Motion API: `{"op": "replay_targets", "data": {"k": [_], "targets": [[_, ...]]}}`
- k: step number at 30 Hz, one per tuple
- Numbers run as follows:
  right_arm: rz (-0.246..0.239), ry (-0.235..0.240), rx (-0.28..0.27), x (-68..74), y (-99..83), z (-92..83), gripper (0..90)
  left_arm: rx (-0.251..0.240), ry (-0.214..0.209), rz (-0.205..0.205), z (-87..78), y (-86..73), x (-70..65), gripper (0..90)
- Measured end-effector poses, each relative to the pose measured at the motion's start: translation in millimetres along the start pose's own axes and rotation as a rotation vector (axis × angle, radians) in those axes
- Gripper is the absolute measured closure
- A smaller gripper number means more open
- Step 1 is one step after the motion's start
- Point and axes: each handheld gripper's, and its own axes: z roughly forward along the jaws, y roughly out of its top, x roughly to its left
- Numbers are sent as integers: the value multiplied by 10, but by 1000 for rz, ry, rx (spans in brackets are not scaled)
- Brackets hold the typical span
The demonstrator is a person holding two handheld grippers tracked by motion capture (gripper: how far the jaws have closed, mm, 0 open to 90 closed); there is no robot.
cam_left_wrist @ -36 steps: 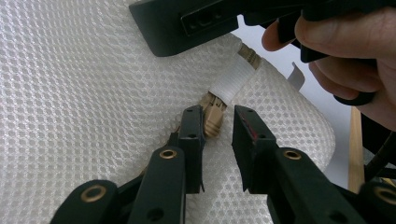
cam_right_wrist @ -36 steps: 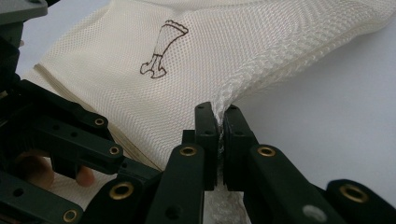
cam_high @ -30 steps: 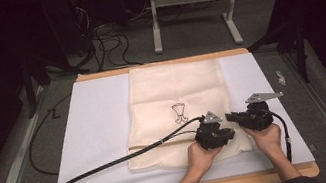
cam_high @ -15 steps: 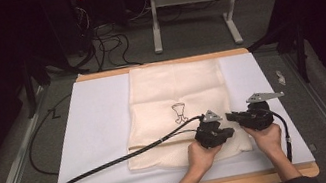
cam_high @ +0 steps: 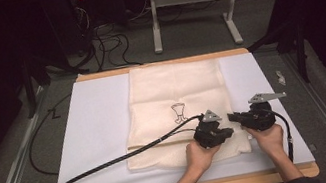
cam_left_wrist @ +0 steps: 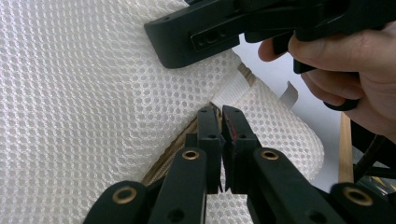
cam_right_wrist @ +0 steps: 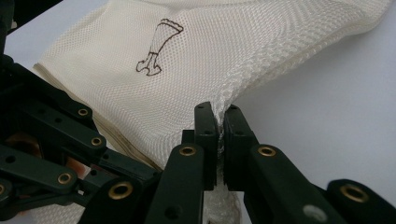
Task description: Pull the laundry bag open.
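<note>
While both my claws pinch it, the cream mesh bag (cam_high: 178, 104) lies flat on the white table pad (cam_high: 96, 128).

From above, my left gripper (cam_high: 228, 128) and right gripper (cam_high: 233, 117) meet at its near right corner. My left gripper view shows honeycomb weave clamped at a tan seam. My right gripper view shows the edge lifted, clamped tight.

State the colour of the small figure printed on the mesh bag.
Dark brown outline on the cream mesh bag; the figure shows best in the right gripper view.
</note>
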Motion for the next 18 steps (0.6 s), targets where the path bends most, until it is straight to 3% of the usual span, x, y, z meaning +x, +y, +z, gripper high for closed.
{"op": "replay_targets", "data": {"k": [11,18], "targets": [[-14,-6,1,9,5,-5,879,13,20,19,-57,15,-1,869],[-18,-7,6,5,-1,1,880,11,22,6,-97,4,45,869]]}}
